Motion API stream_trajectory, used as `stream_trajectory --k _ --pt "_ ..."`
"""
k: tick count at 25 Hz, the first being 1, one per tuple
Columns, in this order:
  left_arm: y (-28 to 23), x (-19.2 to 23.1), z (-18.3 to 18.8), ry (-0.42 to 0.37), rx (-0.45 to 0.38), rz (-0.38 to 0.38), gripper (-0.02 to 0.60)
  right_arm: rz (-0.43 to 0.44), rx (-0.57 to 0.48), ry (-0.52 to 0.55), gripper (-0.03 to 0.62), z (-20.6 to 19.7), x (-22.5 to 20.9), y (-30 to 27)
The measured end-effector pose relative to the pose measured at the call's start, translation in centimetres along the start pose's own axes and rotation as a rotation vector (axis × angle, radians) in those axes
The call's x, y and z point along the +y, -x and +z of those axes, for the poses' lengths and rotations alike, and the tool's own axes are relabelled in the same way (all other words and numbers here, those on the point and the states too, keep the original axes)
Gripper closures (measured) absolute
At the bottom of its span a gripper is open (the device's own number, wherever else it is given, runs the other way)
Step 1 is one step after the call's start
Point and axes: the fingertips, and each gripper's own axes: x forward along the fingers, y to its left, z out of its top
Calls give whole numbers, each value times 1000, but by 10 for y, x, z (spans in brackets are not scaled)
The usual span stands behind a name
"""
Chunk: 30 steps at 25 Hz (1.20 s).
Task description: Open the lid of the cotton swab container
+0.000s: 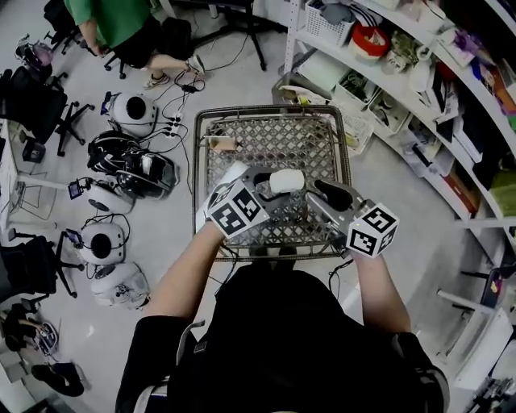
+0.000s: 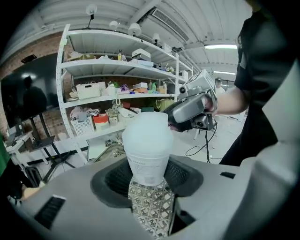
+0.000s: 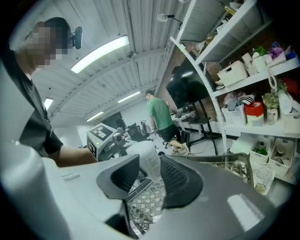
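Observation:
The cotton swab container (image 1: 288, 181) is a white translucent cup, held up over a wire cart. My left gripper (image 1: 270, 184) is shut on its lower body, and in the left gripper view the container (image 2: 146, 140) stands upright between the jaws of that gripper (image 2: 147, 174), its cloudy lid on top. My right gripper (image 1: 316, 193) comes in from the right. In the right gripper view the container's end (image 3: 149, 161) lies between the jaws of the right gripper (image 3: 150, 177), with a gap at the left pad. The right gripper (image 2: 190, 112) shows just behind the lid.
The wire mesh cart (image 1: 274, 110) stands right below both grippers. Curved shelves (image 1: 387, 64) full of goods run along the right. A person in a green shirt (image 1: 113, 20) is at the back left. White and black helmets (image 1: 133, 113), cables and office chairs cover the floor at left.

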Motion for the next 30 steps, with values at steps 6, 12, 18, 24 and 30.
stream_trajectory --k 6,12,18,24,30 --pt "21 2 11 10 -9 10 385 85 -10 90 394 23 21 -5" --pt "29 -4 20 -27 12 -26 385 158 13 201 320 33 35 -10" --pt "28 -23 26 -64 22 -101 385 213 31 262 307 35 50 -15" --pt "23 -39 33 -94 5 -146 385 256 48 316 307 32 64 -16" --pt "21 -51 37 -120 8 -182 385 260 86 377 311 23 69 -15"
